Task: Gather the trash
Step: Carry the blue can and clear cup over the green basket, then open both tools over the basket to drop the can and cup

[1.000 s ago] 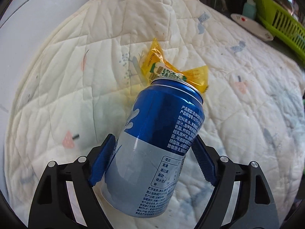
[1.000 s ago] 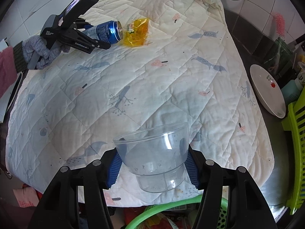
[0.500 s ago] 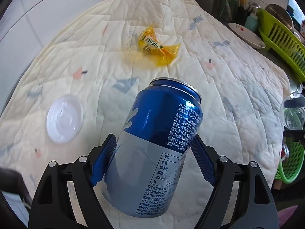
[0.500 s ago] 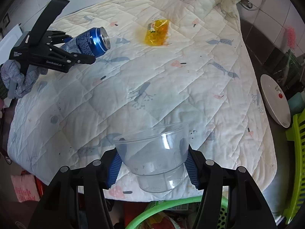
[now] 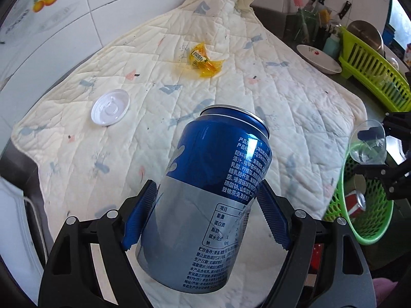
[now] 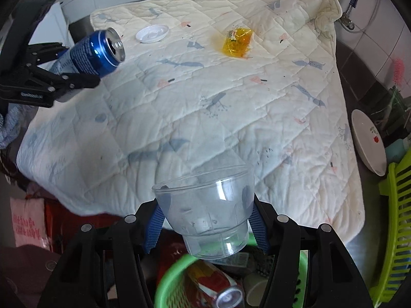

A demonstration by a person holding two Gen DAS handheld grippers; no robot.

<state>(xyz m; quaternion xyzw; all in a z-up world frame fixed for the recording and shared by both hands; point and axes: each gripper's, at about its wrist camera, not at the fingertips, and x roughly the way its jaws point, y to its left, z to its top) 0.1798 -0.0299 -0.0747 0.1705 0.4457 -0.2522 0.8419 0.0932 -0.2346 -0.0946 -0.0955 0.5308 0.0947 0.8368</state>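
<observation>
My left gripper is shut on a blue and silver drink can and holds it above the quilted cloth; the can also shows in the right wrist view. My right gripper is shut on a clear plastic cup, held over a green basket that has a red can in it. A yellow wrapper and a white lid lie on the cloth, far from both grippers.
A white plate and a lime dish rack stand at the right of the cloth. Knives and a pink brush stand behind them. A tiled wall runs along the back. The basket sits below the cloth's front edge.
My left gripper has pulled back and up from the wrapper with the can, so the white lid came into view. My right gripper has drawn back over the green basket with the cup.
</observation>
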